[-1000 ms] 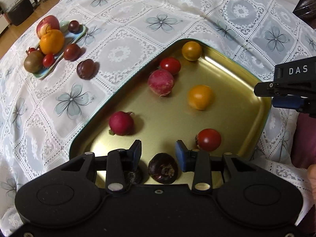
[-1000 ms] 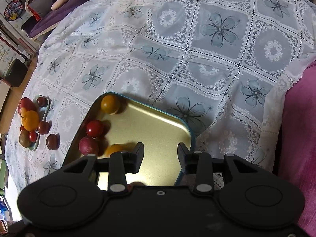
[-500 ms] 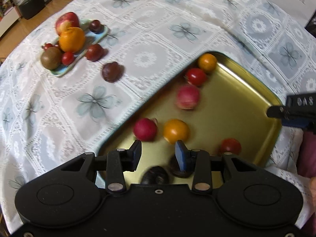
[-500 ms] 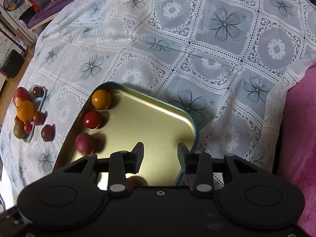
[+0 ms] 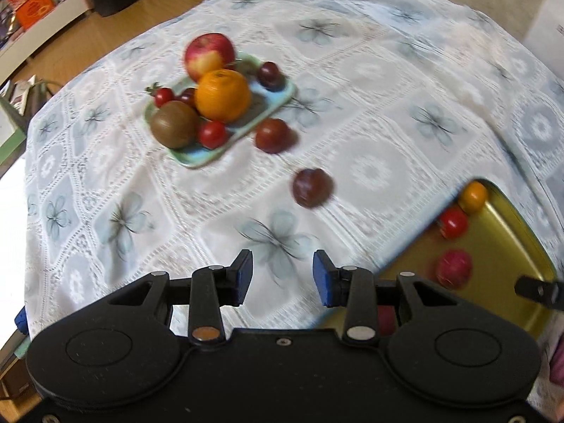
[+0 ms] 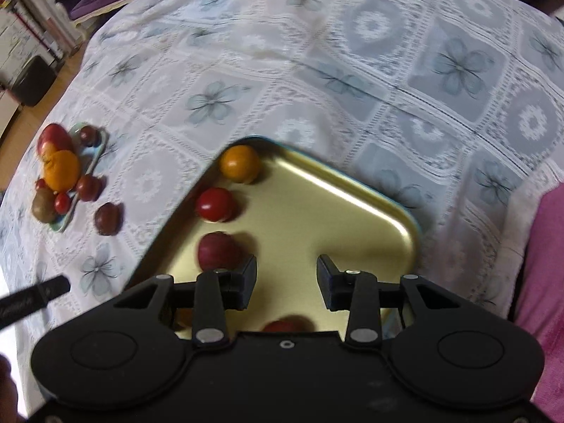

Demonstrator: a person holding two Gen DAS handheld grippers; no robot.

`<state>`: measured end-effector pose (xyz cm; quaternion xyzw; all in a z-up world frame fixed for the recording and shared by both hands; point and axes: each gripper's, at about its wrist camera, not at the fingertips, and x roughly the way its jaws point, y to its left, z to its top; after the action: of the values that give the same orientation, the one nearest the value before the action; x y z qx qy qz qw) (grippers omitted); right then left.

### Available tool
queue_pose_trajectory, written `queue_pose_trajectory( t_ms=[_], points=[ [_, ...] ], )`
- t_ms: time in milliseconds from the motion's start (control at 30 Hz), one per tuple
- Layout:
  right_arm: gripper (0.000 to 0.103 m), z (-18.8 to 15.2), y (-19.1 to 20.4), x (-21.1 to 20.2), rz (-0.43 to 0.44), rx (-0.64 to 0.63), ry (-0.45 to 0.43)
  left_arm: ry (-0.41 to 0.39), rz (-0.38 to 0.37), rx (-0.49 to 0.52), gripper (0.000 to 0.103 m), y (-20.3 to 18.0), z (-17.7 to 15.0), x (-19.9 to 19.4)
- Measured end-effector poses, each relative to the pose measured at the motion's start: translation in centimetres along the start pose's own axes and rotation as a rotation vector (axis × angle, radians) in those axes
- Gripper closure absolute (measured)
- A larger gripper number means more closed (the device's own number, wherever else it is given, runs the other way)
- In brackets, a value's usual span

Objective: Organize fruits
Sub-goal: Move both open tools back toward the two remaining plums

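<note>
Left claw (image 5: 282,275) open, empty, over tablecloth, aimed toward loose plum (image 5: 312,188) between small dish (image 5: 278,100) and gold tray (image 6: 352,211). Right claw (image 6: 286,282) open, empty, above tray. Step: reaching for next fruit. Next: centre plum between blue pads, close gently; round, may roll.

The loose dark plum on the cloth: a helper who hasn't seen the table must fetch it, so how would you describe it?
Find the small pale green plate piled with fruit on the lace tablecloth. Two dark fruits lie loose on the cloth between it and the gold tray. The dark plum is the one farther from the plate, alone, touching nothing.
</note>
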<state>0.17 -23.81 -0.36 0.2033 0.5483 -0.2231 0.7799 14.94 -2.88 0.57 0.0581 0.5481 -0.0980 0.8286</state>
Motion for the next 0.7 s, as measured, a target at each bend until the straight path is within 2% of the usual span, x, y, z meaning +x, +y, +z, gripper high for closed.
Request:
queue_pose_trajectory(
  t_ms=[333, 467, 567, 700],
  points=[
    [0.062, 2.1, 8.8, 1.8, 0.06, -0.173, 0.052, 0.043, 0.051, -0.084, 0.057, 4.0, 1.5, 4.4],
    [0.062, 3.0, 12.2, 3.5, 0.078, -0.22, 0.103, 0.076, 0.032, -0.108, 0.057, 5.4, 1.5, 5.9],
    [0.062, 3.8, 14.5, 5.2, 0.084, -0.226, 0.125, 0.09, 0.035, -0.125, 0.057, 6.4, 1.5, 6.5],
    [0.062, 4.9, 17.0, 7.0, 0.11, -0.199, 0.143, 0.078, 0.079, -0.154, 0.057, 7.6, 1.4, 6.3]
  ],
)
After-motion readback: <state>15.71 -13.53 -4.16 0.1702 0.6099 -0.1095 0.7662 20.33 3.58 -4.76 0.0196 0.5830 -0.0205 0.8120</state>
